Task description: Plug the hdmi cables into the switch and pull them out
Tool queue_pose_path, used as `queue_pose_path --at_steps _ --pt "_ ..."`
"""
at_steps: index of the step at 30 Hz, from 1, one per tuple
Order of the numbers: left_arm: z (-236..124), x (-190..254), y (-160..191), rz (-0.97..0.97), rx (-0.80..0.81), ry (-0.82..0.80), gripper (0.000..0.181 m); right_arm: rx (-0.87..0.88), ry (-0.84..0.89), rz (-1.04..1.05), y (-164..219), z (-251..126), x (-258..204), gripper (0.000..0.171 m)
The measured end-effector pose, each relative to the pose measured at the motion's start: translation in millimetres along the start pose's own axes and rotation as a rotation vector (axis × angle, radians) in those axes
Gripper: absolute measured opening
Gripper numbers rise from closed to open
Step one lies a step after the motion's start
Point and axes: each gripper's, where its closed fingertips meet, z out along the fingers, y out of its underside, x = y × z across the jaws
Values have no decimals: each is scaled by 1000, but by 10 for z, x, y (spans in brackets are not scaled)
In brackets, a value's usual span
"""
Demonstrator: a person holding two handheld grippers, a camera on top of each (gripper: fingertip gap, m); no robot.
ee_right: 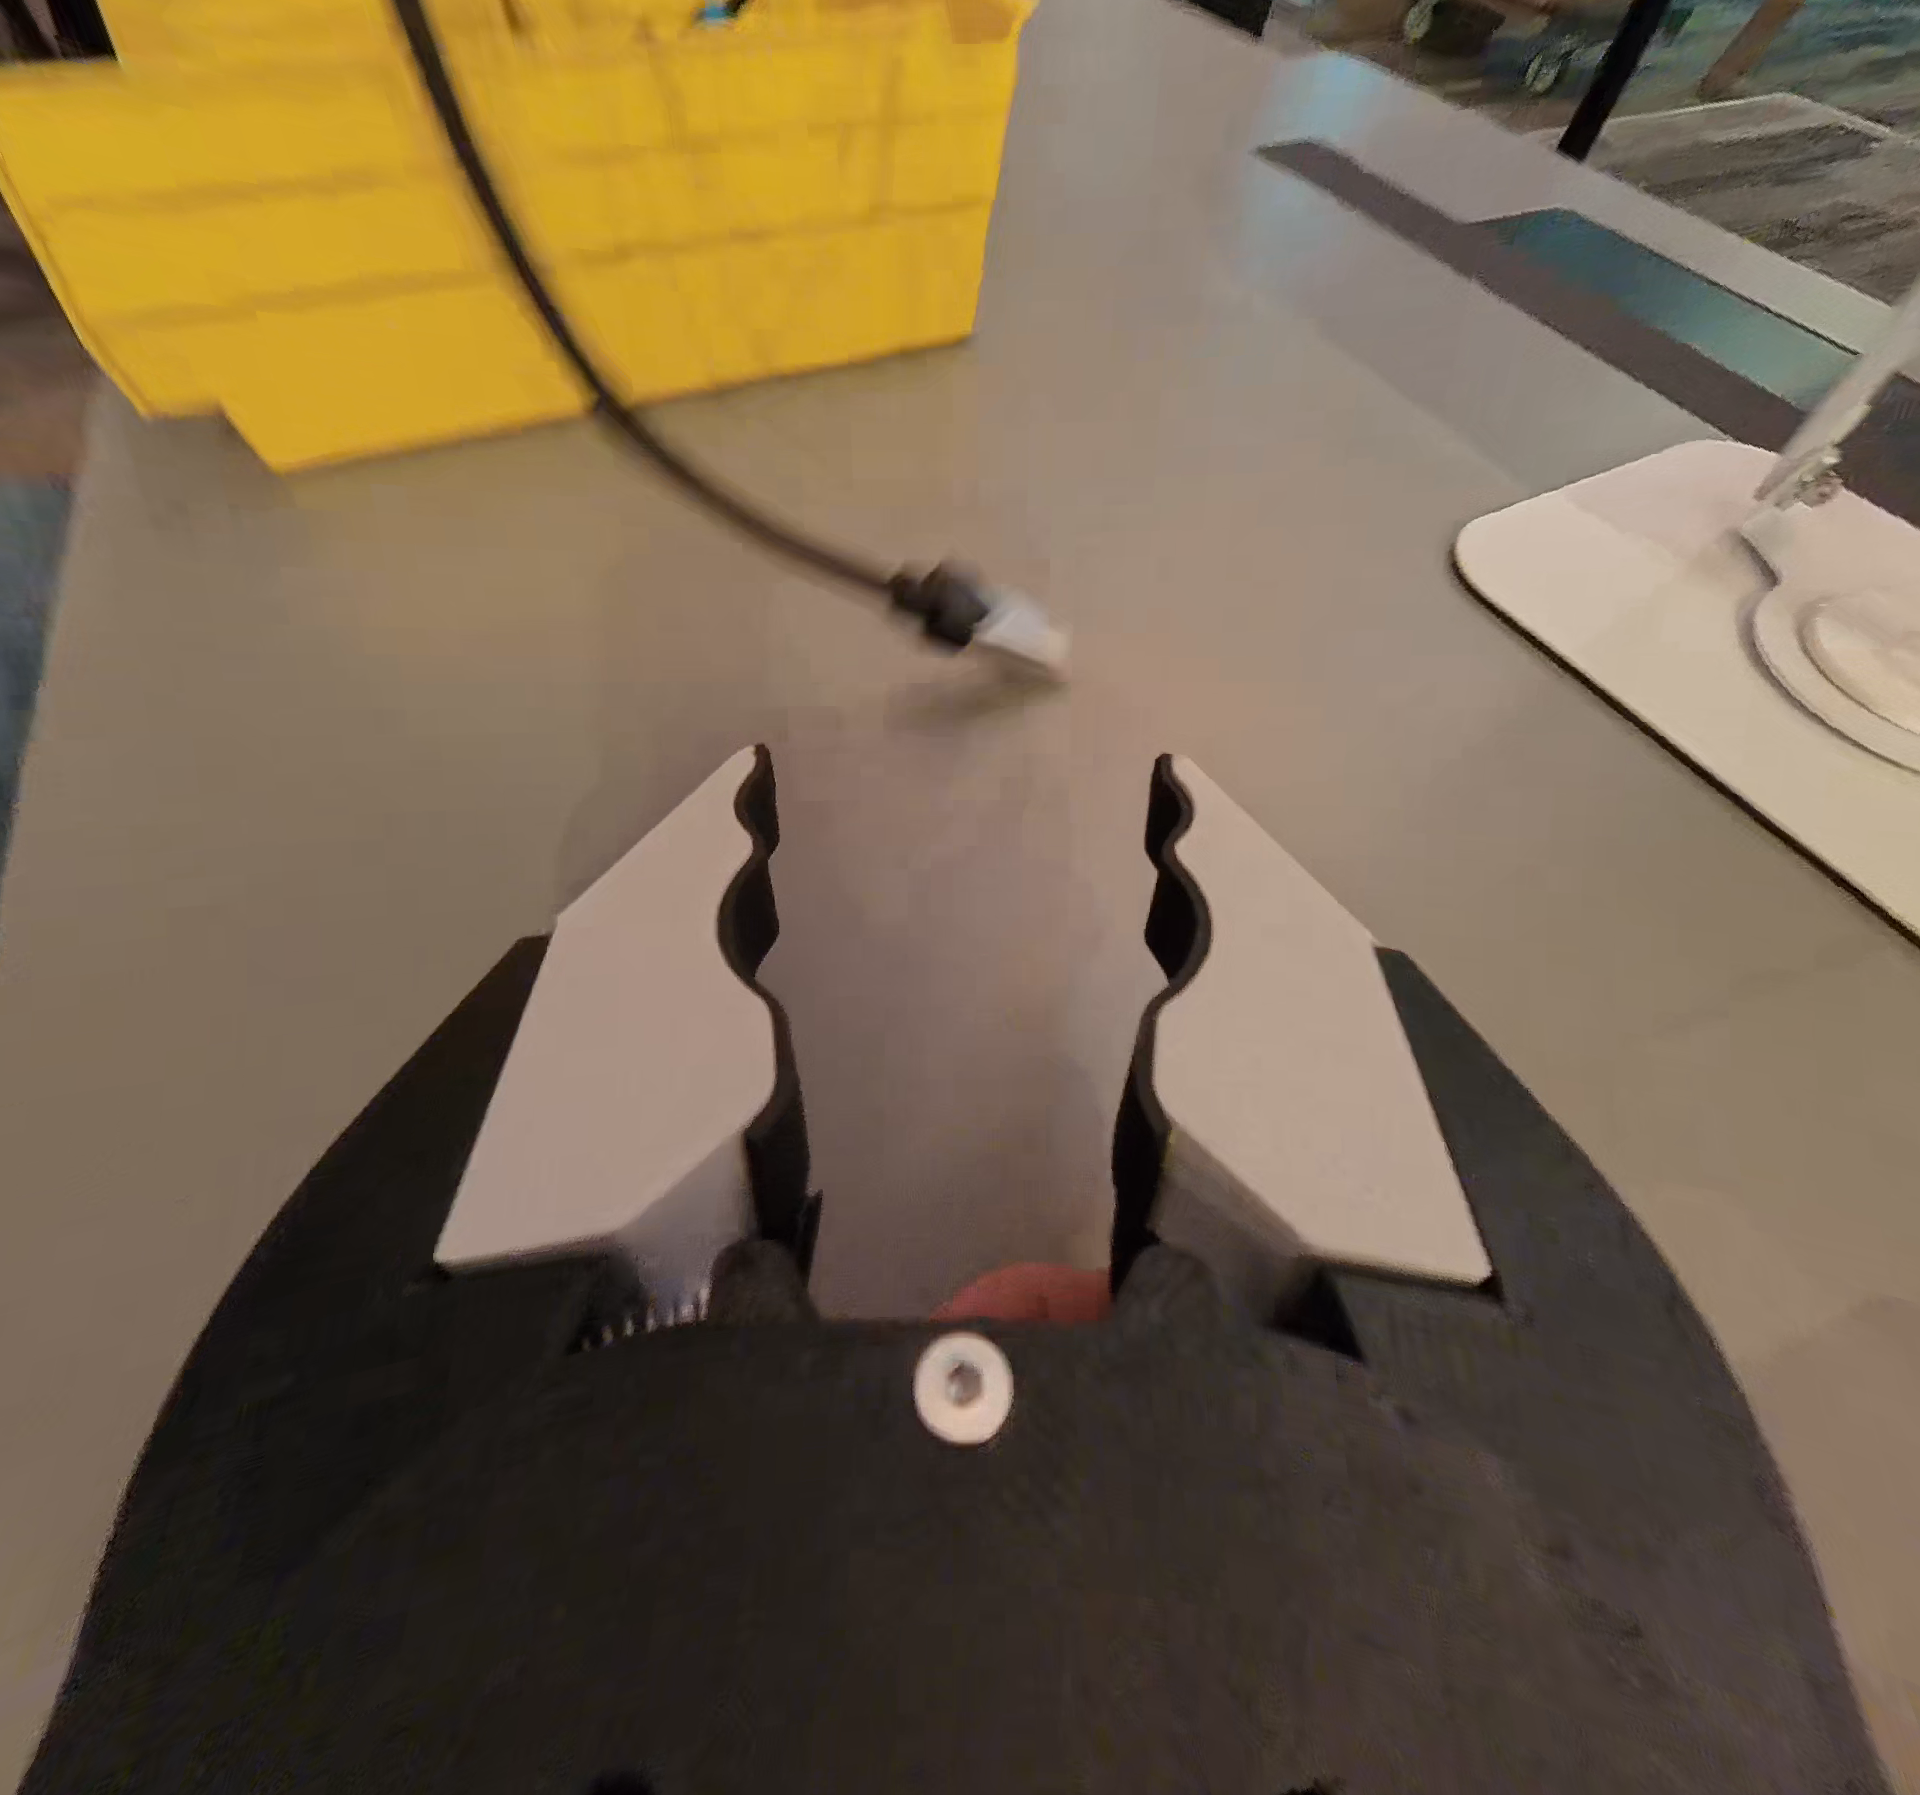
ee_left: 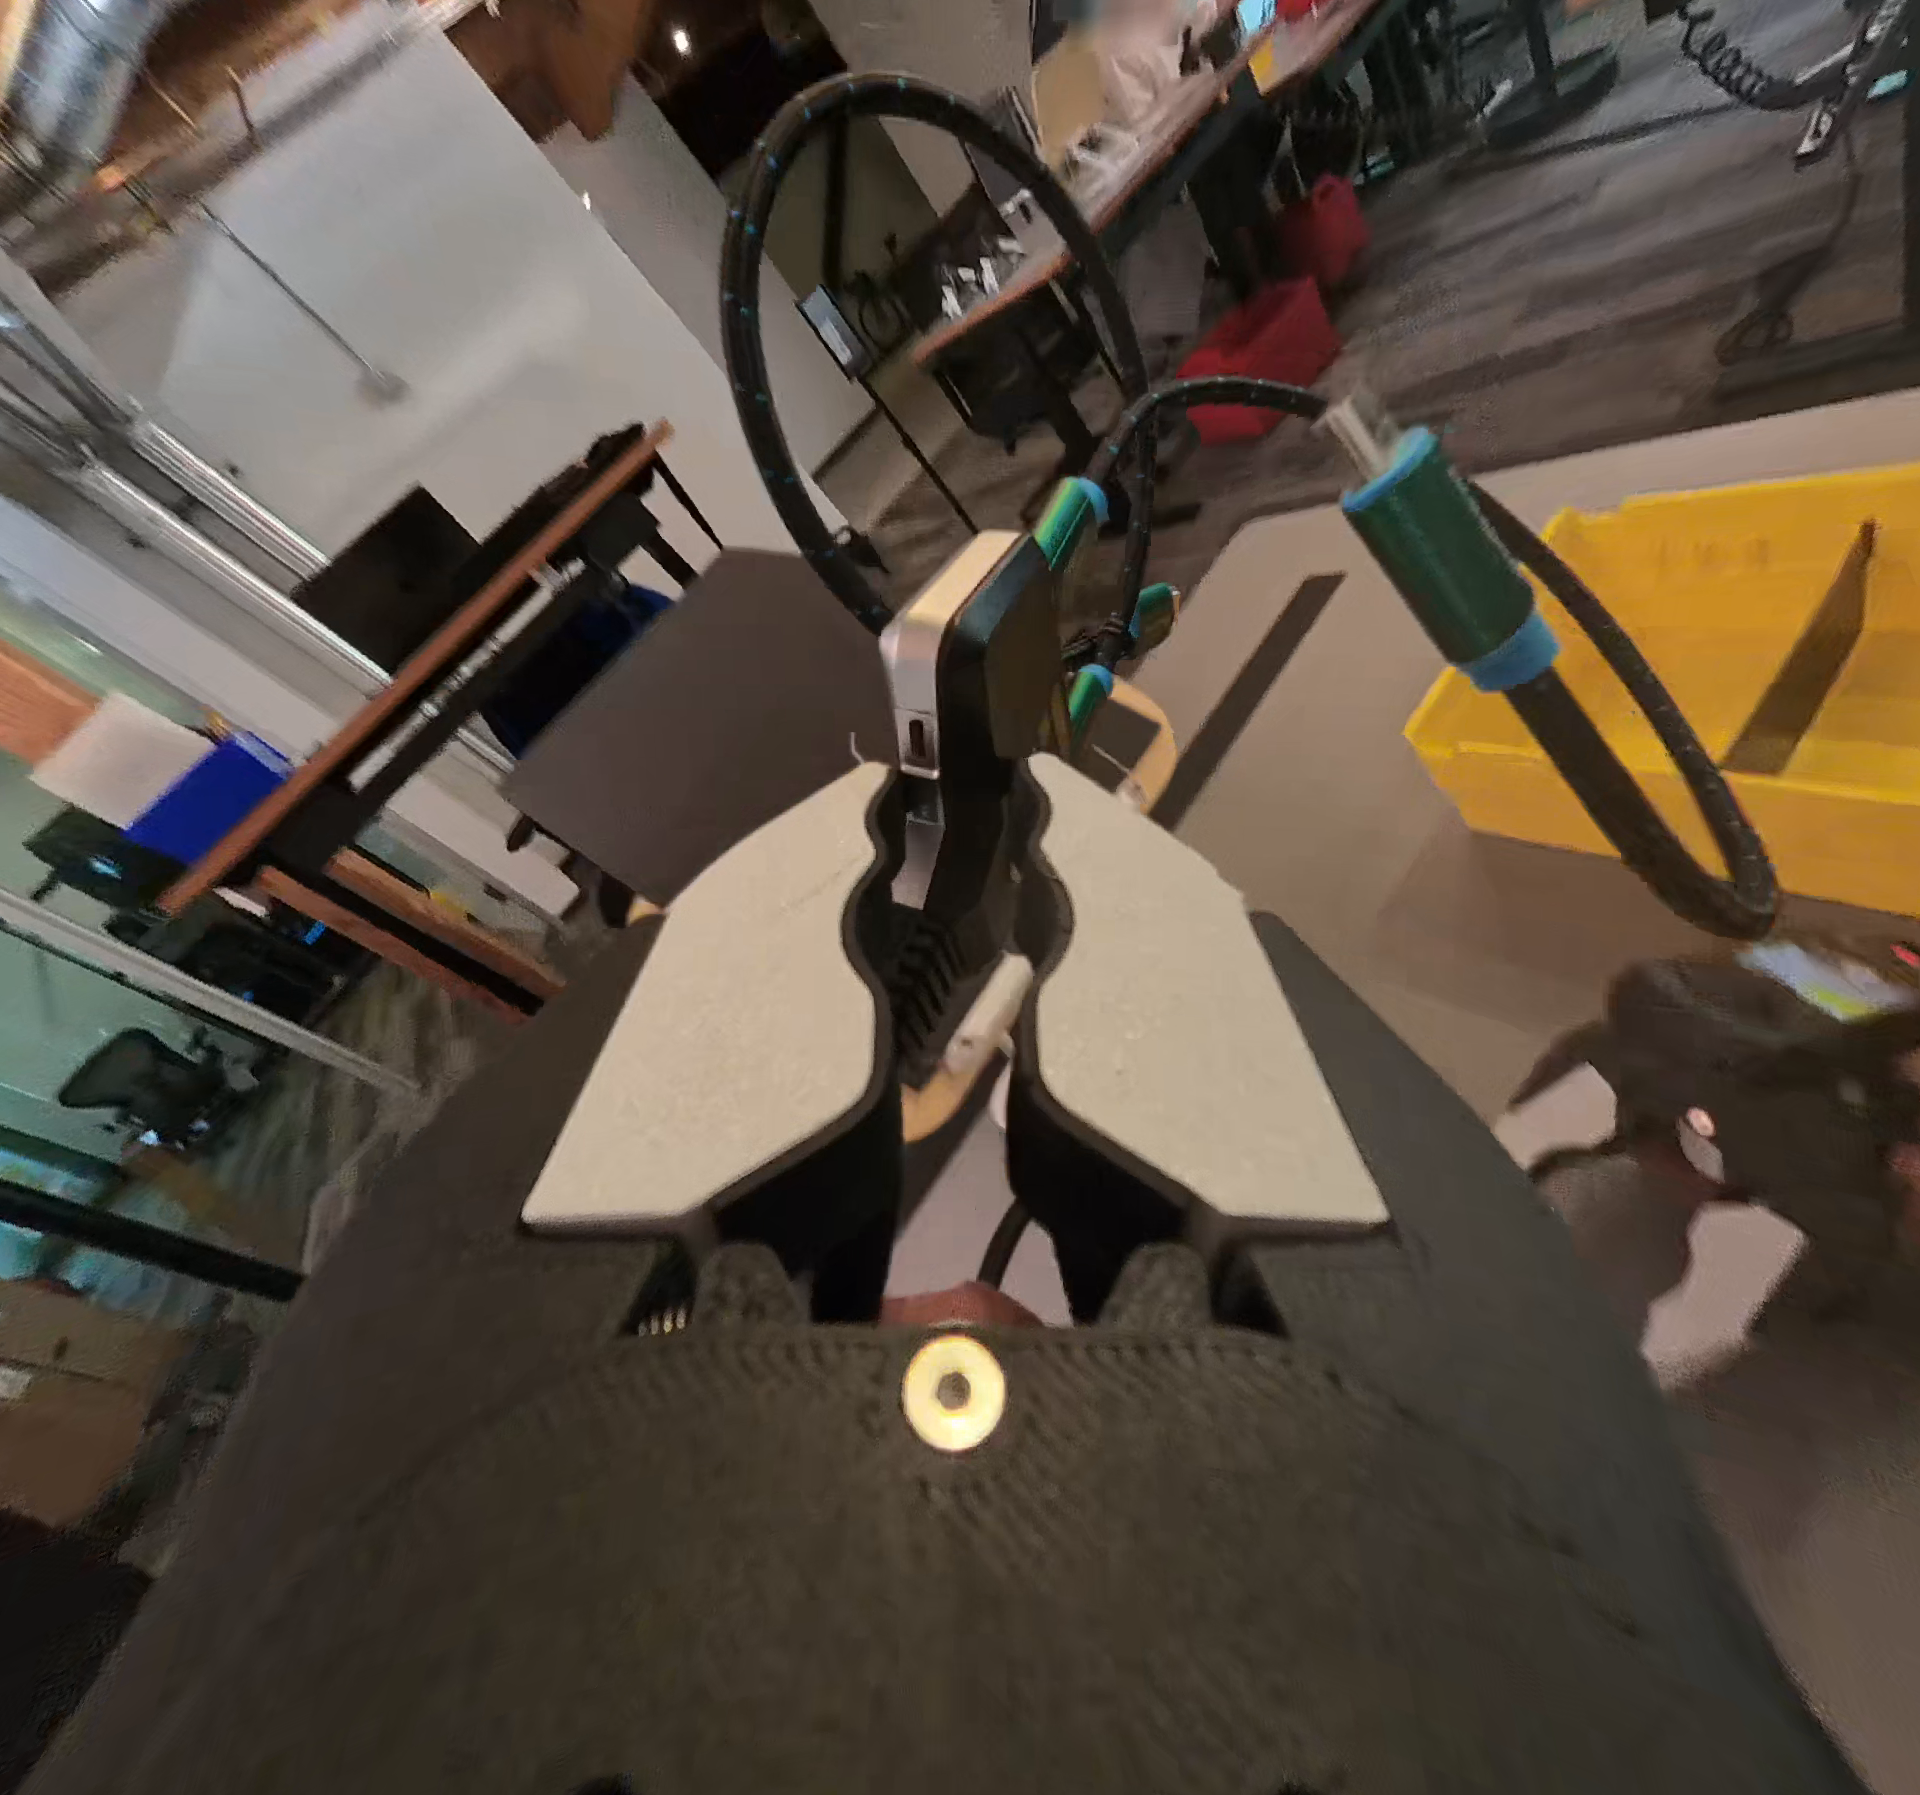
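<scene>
Left wrist view: the left tongs (ee_left: 954,810) clamp the silver-and-black switch (ee_left: 977,665) upright between their tips, above the table; braided HDMI cables (ee_left: 769,311) loop beyond it, and a green plug (ee_left: 1439,556) hangs free to the right. The narrow grip risks the switch twisting loose under cable drag.

Right wrist view: the right tongs (ee_right: 961,758) gape empty above the table (ee_right: 312,706); a thin lead's plug (ee_right: 987,618) dangles just ahead, blurred, easily mistaken for a target.

Switch (ee_left: 971,665): brushed silver metal rim with a glossy black plastic face. HDMI cables (ee_left: 758,291): braided black cloth sheath flecked with blue; loose plug (ee_left: 1439,566) at 1 o'clock — matt green shell. Left claw (ee_left: 951,810) and right claw (ee_right: 961,769): rough layered black plastic, matt grey pads. Bin (ee_right: 727,187) — smooth yellow plastic. Table (ee_right: 1195,395): smooth matt grey.
</scene>
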Motion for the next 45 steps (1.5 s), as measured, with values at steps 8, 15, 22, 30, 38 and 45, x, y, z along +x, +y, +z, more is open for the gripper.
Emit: queue_pose_path --at_steps 8,15,22,30,38,45 --pt "82 673 1304 -51 -152 76 18 215 28 289 -198 -245 371 64" --pt "60 955 2009 -107 -251 97 18 270 156 356 -191 -364 650 64" --pt "76 913 2270 -189 -276 69 18 373 361 388 -223 -639 997 59" --pt "121 945 2510 -109 -355 47 18 579 447 356 -473 -1019 1101 49" --pt "187 1341 2573 50 -388 163 18 296 436 -199 -477 -470 538 57" --pt "152 1693 2347 258 -286 271 19 201 416 -379 -378 -303 367 26"
